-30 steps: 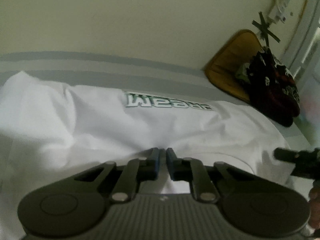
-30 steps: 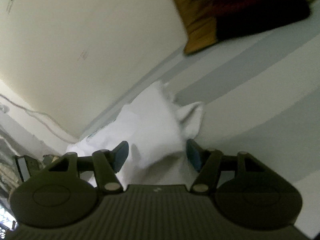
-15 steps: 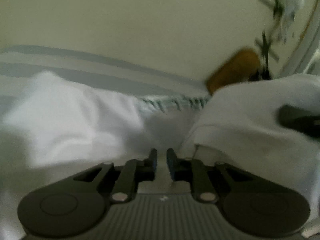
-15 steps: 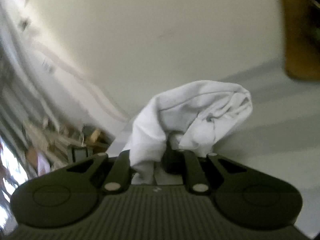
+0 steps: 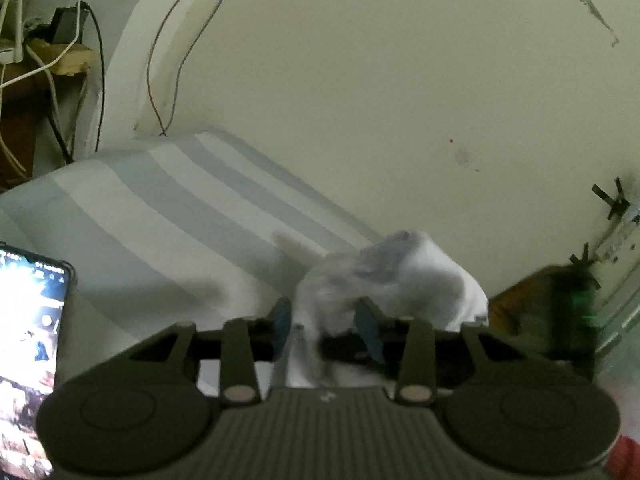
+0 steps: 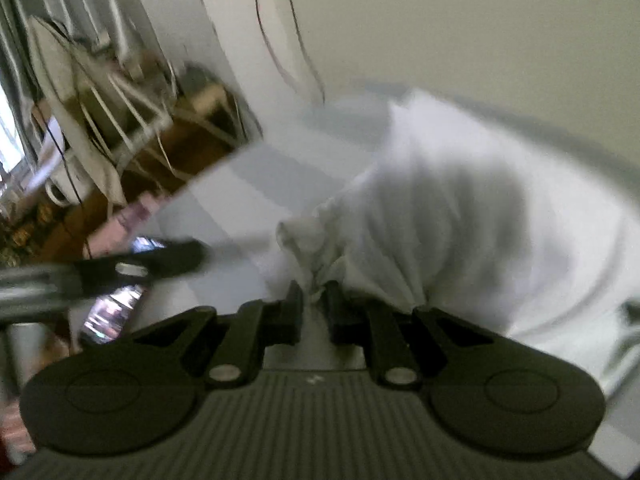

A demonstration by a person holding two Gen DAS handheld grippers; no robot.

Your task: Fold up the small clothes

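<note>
The white shirt (image 6: 460,216) is bunched and lifted over the grey-striped bed sheet (image 5: 168,208). In the right wrist view, the right gripper (image 6: 314,300) has its jaws drawn narrow, pinching a gathered fold of the cloth; the rest billows from 12 toward 3 o'clock (blurred by motion). In the left wrist view, the left gripper (image 5: 326,322) has its jaws spread wide, with a wad of the shirt (image 5: 384,280) between and above the blue pads (image 5: 370,332), spilling toward 2 o'clock. A lit phone (image 5: 28,320) sits at 9 o'clock.
</note>
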